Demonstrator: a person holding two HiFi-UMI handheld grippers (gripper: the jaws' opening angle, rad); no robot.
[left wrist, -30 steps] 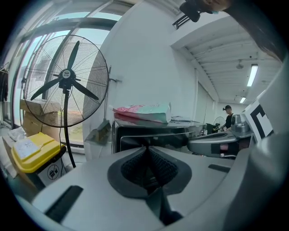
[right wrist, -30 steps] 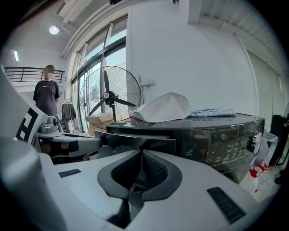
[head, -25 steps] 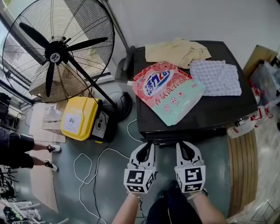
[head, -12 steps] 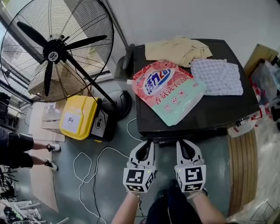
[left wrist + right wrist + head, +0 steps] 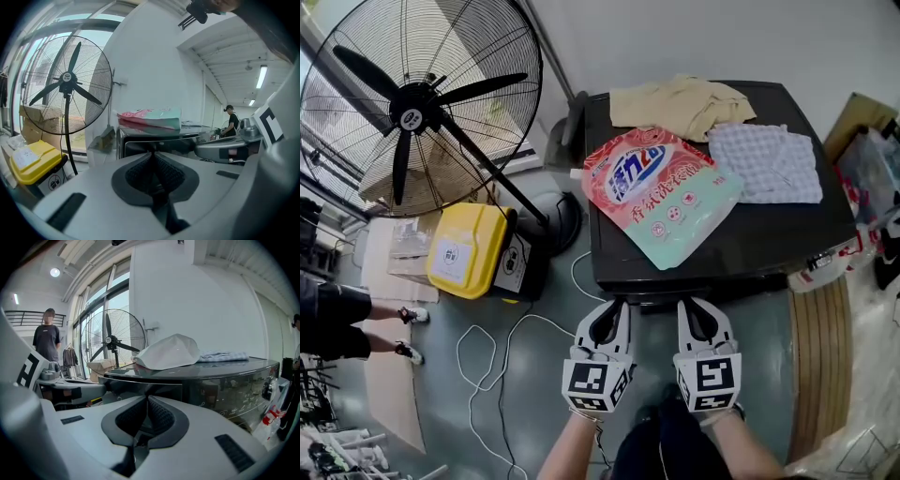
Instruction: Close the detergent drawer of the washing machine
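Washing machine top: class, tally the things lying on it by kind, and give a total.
Bags: 1, the detergent bag
Cloths: 2, the beige cloth and the checked cloth
Total: 3

The detergent bag (image 5: 661, 192) bears blue Chinese brand lettering, too small to read.

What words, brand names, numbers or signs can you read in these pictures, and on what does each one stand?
"活力28": blue logo on the detergent bag, as best it reads; the red characters beneath it are too small to read.
White label on the yellow bin: too small to read.
Round badge on the fan hub: too small to read.
Panel print on the washing machine: blurred, unreadable.
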